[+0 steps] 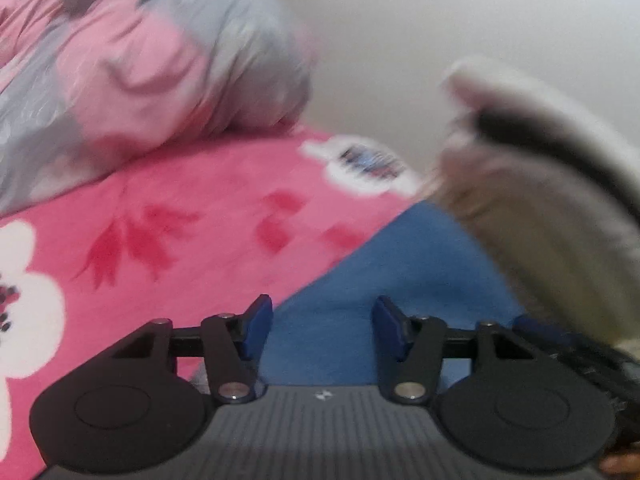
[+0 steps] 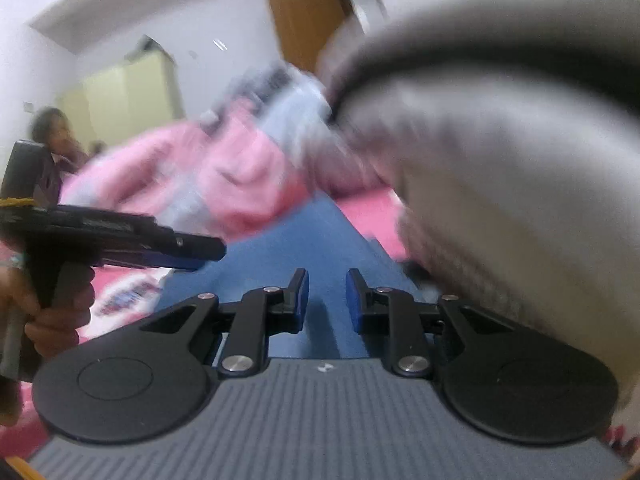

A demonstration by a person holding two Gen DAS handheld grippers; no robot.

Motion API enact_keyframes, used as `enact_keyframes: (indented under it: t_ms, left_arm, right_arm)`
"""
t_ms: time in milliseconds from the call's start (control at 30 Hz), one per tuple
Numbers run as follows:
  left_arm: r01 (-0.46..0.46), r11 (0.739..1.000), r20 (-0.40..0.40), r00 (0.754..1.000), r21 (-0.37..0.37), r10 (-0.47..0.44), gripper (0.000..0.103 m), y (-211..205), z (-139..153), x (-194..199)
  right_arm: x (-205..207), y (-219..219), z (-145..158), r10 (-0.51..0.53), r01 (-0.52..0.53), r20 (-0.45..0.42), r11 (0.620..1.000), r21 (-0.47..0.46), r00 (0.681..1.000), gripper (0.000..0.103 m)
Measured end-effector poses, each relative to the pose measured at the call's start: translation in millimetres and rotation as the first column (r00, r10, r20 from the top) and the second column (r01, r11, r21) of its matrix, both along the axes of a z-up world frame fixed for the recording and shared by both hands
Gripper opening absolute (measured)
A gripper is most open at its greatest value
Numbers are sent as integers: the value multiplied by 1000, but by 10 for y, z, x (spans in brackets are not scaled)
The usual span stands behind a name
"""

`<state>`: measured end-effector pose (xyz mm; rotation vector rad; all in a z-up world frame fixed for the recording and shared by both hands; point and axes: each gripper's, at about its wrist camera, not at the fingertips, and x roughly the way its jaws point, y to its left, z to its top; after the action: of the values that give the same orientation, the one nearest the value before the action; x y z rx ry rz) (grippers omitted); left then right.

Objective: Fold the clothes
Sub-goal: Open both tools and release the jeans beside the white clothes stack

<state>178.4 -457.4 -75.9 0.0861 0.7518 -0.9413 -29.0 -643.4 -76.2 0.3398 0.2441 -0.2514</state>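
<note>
A blue garment (image 1: 380, 272) (image 2: 304, 236) lies flat on the pink floral bedsheet (image 1: 192, 216). My left gripper (image 1: 324, 328) hovers over the garment's edge, open wide with nothing between its blue pads (image 1: 256, 328). My right gripper (image 2: 326, 300) is over the same blue cloth, open with a narrower gap and nothing in it. A blurred grey-beige garment with a dark stripe (image 1: 540, 208) (image 2: 500, 168) hangs close on the right in both views; what holds it is hidden. In the right wrist view the left gripper (image 2: 192, 254) shows side-on, held by a hand (image 2: 52, 316).
A bunched pink and grey quilt (image 1: 140, 68) (image 2: 208, 176) lies at the far side of the bed against a white wall. A person (image 2: 52, 132) is in the background beside a pale cupboard (image 2: 128, 92) and a wooden door (image 2: 308, 20). Both views are motion-blurred.
</note>
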Motion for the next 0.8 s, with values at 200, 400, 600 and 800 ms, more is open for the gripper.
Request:
enact_keyframes:
  t_ms: [200, 400, 600, 800]
  left_arm:
    - [-50, 995, -7, 999, -86, 49, 69, 300, 67, 18]
    - [51, 994, 171, 985, -100, -33, 71, 171, 418, -130]
    - [138, 979, 173, 971, 148, -163, 75, -726, 377, -127]
    - [97, 994, 192, 976, 52, -106, 74, -215, 554, -238]
  right_arm:
    - [-109, -51, 21, -16, 14, 32, 999, 47, 999, 17]
    - [-480, 186, 269, -20, 12, 122, 998, 66, 992, 18]
    - [-633, 481, 281, -12, 3, 119, 997, 77, 993, 18]
    - [-881, 652, 153, -12, 6, 64, 996, 85, 998, 18]
